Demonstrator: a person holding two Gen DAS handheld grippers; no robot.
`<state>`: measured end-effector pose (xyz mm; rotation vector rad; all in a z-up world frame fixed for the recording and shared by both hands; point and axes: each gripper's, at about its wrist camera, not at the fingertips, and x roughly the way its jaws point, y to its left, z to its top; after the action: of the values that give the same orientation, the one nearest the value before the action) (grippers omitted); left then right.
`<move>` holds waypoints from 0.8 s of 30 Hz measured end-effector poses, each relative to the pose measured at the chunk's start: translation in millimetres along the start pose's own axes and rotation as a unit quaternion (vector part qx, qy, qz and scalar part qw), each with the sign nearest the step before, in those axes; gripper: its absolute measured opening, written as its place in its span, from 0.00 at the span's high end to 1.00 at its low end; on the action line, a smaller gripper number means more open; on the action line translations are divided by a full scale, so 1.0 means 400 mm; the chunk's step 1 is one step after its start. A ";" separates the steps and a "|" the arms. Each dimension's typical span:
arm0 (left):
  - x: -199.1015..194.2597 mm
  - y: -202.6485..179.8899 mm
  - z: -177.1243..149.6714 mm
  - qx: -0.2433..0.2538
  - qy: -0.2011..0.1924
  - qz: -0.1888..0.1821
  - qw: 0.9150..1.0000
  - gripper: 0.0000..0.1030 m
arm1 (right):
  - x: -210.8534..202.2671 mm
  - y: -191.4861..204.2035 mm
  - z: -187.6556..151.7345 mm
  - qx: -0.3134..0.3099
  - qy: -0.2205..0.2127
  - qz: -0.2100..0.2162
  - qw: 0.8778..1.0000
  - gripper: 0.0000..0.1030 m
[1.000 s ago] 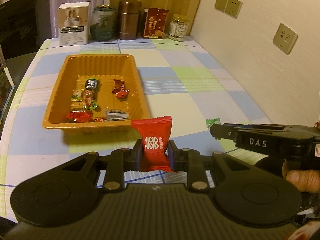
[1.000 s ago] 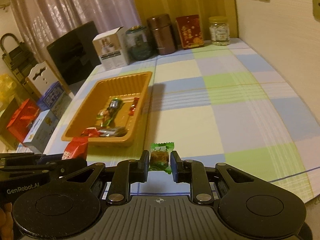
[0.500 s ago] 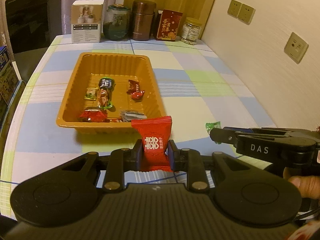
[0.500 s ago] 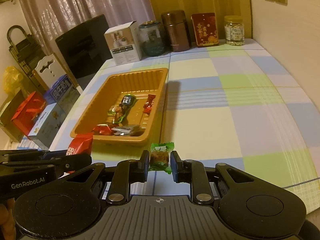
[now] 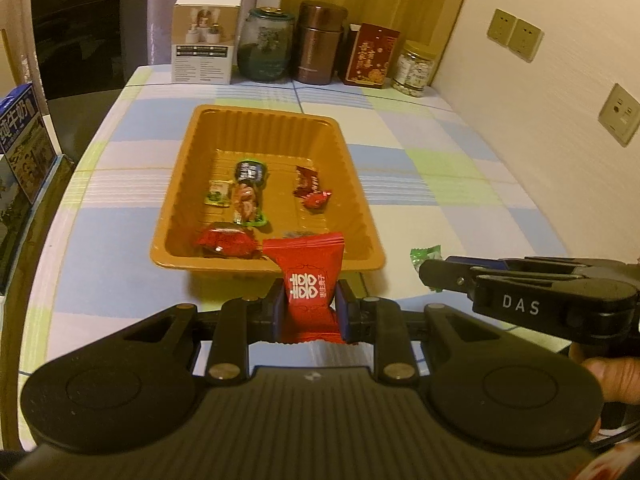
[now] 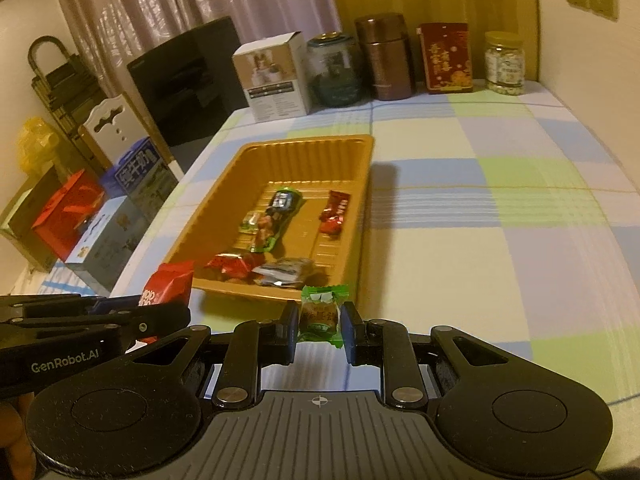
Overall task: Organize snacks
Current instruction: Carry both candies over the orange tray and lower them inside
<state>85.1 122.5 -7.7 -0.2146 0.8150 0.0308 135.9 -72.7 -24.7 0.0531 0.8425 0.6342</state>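
An orange plastic tray (image 5: 208, 136) (image 6: 224, 200) sits on the checked tablecloth and holds several wrapped snacks. My left gripper (image 5: 311, 307) is shut on a red snack packet (image 5: 310, 280) with white characters, held just short of the tray's near rim. My right gripper (image 6: 320, 326) is shut on a small green-wrapped candy (image 6: 320, 314), near the tray's near right corner. Each gripper shows from the side in the other's view: the right gripper (image 5: 424, 270) with the green candy (image 5: 426, 254), the left gripper (image 6: 176, 314) with the red packet (image 6: 170, 286).
Along the table's far edge stand a white box (image 5: 206, 40), a glass jar (image 5: 264, 46), a brown canister (image 5: 320, 42), a red box (image 5: 370, 56) and a small jar (image 5: 416, 68). A wall with sockets (image 5: 618, 114) bounds the right side. Boxes (image 6: 100, 216) and a chair lie off the left edge.
Both grippers have moved forward toward the tray, each still holding its snack. The tray now appears larger and more central in both views.
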 end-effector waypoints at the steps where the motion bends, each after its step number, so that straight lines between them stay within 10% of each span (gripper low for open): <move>1: 0.002 0.009 0.004 -0.002 -0.001 0.002 1.000 0.78 | 0.008 0.006 0.004 -0.002 0.001 0.001 1.000 0.78; 24: 0.087 0.128 0.169 0.013 -0.010 0.017 1.000 0.78 | 0.172 0.079 0.151 -0.041 0.005 0.007 0.999 0.78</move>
<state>151.8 184.3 2.8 -0.1767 0.7985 0.0546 197.2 2.4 -21.5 -0.0186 0.8244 0.6823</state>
